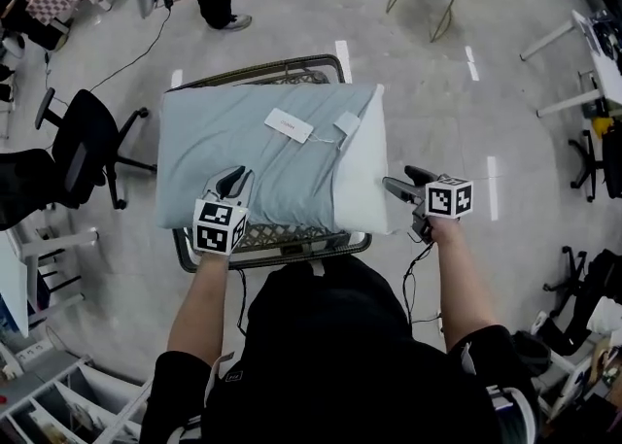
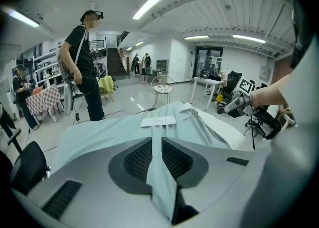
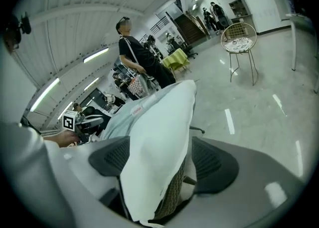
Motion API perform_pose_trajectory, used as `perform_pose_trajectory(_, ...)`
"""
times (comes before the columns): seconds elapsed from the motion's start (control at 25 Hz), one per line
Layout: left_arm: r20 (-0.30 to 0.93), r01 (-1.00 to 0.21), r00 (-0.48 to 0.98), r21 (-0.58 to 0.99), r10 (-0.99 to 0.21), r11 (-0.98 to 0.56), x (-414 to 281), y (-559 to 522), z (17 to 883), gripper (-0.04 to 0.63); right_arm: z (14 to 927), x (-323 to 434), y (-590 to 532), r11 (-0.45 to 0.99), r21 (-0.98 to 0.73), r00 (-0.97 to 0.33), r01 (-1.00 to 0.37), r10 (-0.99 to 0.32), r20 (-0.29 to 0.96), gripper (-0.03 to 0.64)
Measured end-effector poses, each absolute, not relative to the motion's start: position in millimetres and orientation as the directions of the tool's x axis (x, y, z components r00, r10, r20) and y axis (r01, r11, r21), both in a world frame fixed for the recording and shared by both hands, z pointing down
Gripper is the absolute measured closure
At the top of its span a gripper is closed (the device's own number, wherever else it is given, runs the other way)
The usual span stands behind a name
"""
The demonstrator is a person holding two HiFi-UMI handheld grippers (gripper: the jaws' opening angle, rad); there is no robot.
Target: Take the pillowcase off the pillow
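Lying across a wicker-seated frame [image 1: 292, 236], the pillow [image 1: 363, 180] is seen with its white right end bare. The grey-blue pillowcase [image 1: 233, 131] is drawn over the rest, label [image 1: 289, 125] uppermost. A raised fold of the pillowcase near its front edge is pinched between the narrow jaws of the left gripper [image 1: 233, 182], judged so the cloth can be pulled leftward. The bare corner is straddled by the right gripper [image 1: 391, 186], jaws wide and not clamped, judged placed to anchor the pillow.
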State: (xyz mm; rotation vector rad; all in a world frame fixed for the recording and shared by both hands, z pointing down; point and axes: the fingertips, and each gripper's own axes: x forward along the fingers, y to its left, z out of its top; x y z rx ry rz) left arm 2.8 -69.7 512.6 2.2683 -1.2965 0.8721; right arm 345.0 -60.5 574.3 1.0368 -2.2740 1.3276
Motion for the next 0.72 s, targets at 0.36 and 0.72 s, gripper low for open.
perform_pose_trajectory(0.36, 0.672, -0.849, 0.402, 0.020, -0.622, -0.528, 82.1, -135.7, 501.0, 0.531, 574.0, 325.1, -141.3, 0.304, -0.709, -0.743, -0.637, -0.487, 0.459, 0.229)
perform_pose_trajectory(0.72, 0.693, -0.803, 0.445, 0.027, -0.568, -0.596, 116.9, -219.7, 524.2, 0.495, 597.8, 330.8, -205.8, 0.242, -0.718, -0.716, -0.652, -0.509, 0.479, 0.229)
